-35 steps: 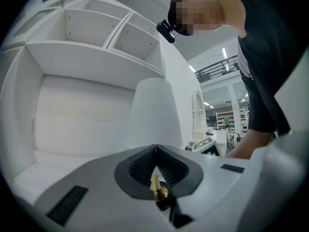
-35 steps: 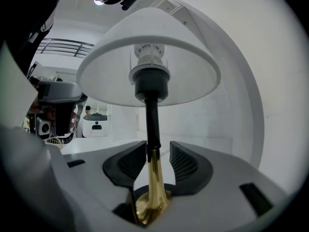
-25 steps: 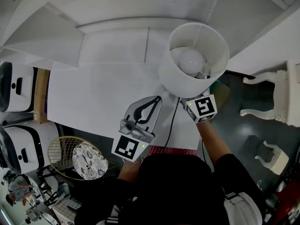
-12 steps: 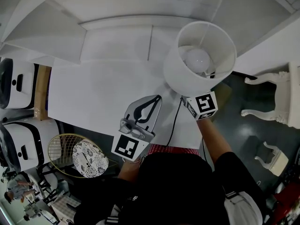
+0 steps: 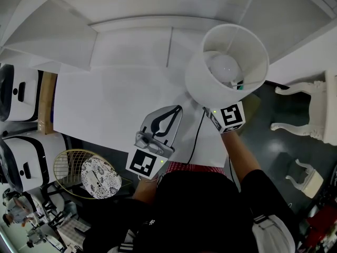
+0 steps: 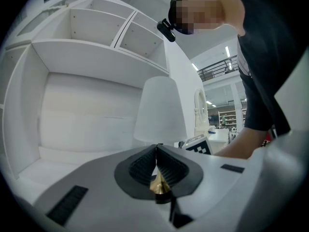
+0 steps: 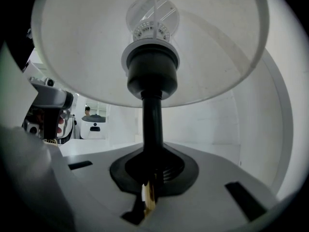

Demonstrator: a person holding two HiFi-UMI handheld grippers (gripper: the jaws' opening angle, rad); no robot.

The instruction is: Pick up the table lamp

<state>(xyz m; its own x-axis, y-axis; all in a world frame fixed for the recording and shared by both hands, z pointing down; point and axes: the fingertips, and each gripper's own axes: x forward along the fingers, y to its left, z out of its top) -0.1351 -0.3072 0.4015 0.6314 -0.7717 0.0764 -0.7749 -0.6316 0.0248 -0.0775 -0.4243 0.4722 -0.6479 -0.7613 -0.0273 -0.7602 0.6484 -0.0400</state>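
- The white tabletop (image 5: 105,101) is the reference for everything here; it lies under a white shelf unit (image 5: 131,20) that rises from its far edge.
- The table lamp (image 5: 226,62) is at the tabletop's right end, near the front edge. From the head view its white shade (image 5: 202,88) hides the base, so I cannot tell whether the base is resting on the tabletop.
- The right gripper (image 7: 152,164) reaches in from the tabletop's front right corner, under the shade. Its jaws have just been closing and now clench the lamp's black stem (image 7: 152,120), which rises between them to the socket and the clear bulb (image 7: 152,18).
- The left gripper (image 5: 175,110) hangs over the tabletop's front edge, left of the lamp and apart from it. Its jaws are pressed together with nothing between them.
- A black cord (image 5: 196,136) runs from under the shade across the tabletop to its front edge, between the two grippers.
- The left gripper view shows the shade upright above the tabletop, with the right gripper's marker cube (image 6: 198,145) just beside its lower edge.
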